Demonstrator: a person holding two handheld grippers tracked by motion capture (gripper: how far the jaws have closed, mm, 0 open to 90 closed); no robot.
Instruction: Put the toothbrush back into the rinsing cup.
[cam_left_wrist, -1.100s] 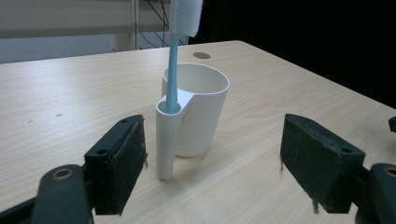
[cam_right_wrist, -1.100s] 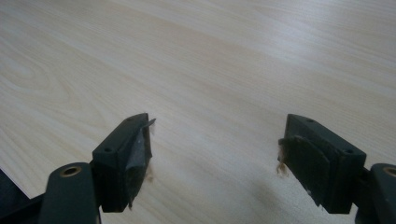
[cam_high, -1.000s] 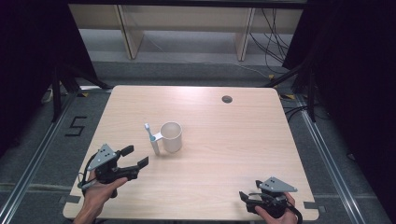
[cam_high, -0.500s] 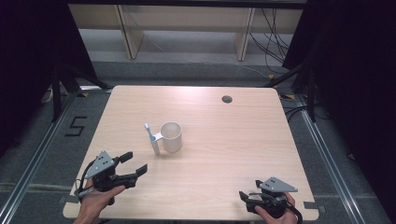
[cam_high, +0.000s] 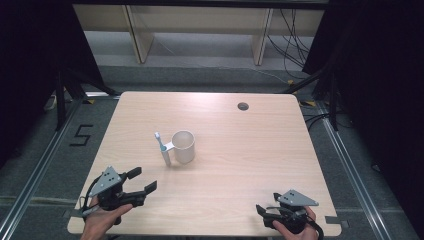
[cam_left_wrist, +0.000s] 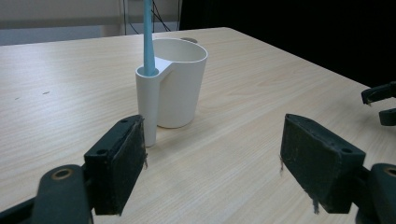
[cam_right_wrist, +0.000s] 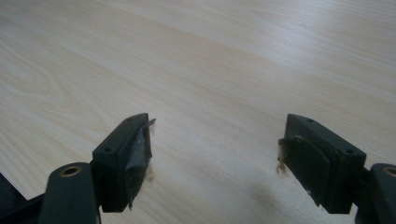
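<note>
The white cup (cam_high: 183, 146) stood on the worktop (cam_high: 250, 150) ahead of the left hand-held gripper (cam_high: 139, 187) and a little toward the far side of it, apart from it with bare wood between; in the left gripper view the cup (cam_left_wrist: 180, 81) sat just beyond the left-hand jaw, off the centre line between the two pads rather than squarely between them; the blue toothbrush (cam_high: 161, 147) stood upright in the narrow holder tube on the cup's near side, its long axis vertical, its handle (cam_left_wrist: 148, 37) rising out of the top of that view; the left hand-held gripper was released, jaws spread wide with nothing between them; the right hand-held gripper (cam_high: 265, 212) lay well apart from the cup, near the person's edge of the worktop on the other side, also released, its jaws parted over bare wood in the right gripper view (cam_right_wrist: 215, 154); the left was plainly the nearer of the two; judged from this, a reach for the toothbrush would call for the left hand-held gripper to travel forward and rise, since the upright handle stood above the level of its pads, and to close across the handle from the sides rather than along it.
</note>
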